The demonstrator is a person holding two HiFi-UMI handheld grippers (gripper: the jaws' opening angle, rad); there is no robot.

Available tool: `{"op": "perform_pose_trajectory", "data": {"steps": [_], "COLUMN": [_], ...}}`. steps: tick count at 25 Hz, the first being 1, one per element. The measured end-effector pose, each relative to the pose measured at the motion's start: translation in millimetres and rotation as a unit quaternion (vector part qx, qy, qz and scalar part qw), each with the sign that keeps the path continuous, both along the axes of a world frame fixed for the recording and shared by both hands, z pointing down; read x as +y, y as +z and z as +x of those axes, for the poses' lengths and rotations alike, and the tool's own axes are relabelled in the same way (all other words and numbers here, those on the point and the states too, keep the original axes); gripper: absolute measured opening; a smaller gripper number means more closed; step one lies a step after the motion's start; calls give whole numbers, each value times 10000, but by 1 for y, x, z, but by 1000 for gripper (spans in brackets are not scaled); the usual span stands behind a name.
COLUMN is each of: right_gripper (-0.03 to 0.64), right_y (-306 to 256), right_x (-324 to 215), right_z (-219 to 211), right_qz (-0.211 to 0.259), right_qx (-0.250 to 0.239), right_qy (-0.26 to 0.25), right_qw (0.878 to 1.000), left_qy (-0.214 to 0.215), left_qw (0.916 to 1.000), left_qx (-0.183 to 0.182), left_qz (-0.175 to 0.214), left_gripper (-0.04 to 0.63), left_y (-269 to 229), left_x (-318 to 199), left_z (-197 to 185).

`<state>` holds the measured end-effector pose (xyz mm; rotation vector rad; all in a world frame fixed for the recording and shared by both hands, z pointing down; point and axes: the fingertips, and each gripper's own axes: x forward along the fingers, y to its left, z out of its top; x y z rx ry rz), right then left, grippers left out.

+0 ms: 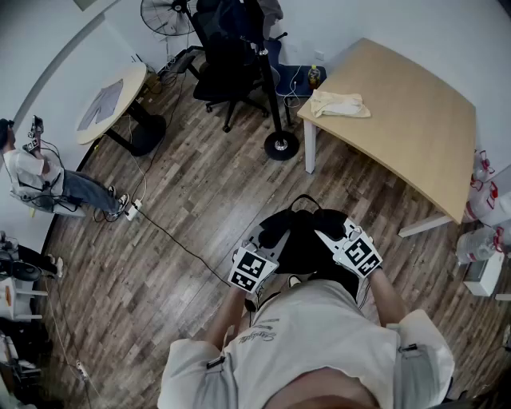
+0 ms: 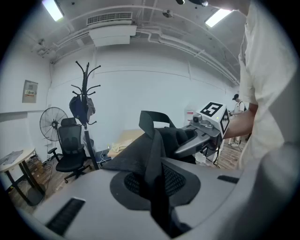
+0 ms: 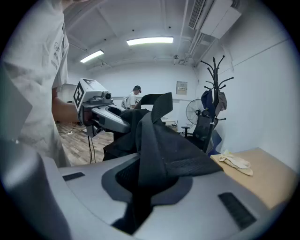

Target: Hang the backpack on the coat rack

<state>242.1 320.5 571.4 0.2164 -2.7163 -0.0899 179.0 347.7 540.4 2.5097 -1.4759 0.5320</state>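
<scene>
Backpack (image 1: pixel 297 240) is hanging in the air right in front of the person, held between both grippers over the wood floor (image 1: pixel 192 208). The left gripper (image 2: pixel 157 190) is clenched on a black strap of the backpack, with the webbing running straight up out of its jaws. Same deal on the other side: the right gripper (image 3: pixel 140 187) is clamped on a fold of the black fabric and strap. Both point a bit downward, and the bag bunches up between them.

The coat rack (image 2: pixel 85 89) is well off on the far side of the room, next to a black office chair (image 1: pixel 227 56) and a standing fan (image 1: pixel 166 16), with something dark blue already hanging on it. A wooden table (image 1: pixel 407 120) sits far right with a pale cloth (image 1: pixel 339 104) lying on its near-left corner.
</scene>
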Motion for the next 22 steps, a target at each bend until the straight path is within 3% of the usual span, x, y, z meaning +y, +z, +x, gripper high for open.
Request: {"op": "perform_pose_trajectory", "data": {"steps": [13, 22], "right_gripper": [38, 38], "right_y": [6, 18], "right_x": [2, -58], "right_z": [-17, -41], "right_qz": [-84, -307], "right_qx": [115, 76], "right_qy": [-3, -103], "right_qw": [9999, 9994], "left_qy": [-6, -33], "left_qw": [9998, 9994], "left_qx": [155, 17], "left_qz": [-129, -352], "left_gripper": [41, 41], "left_y": [6, 19], "left_x": [2, -59], "left_z": [-16, -40]}}
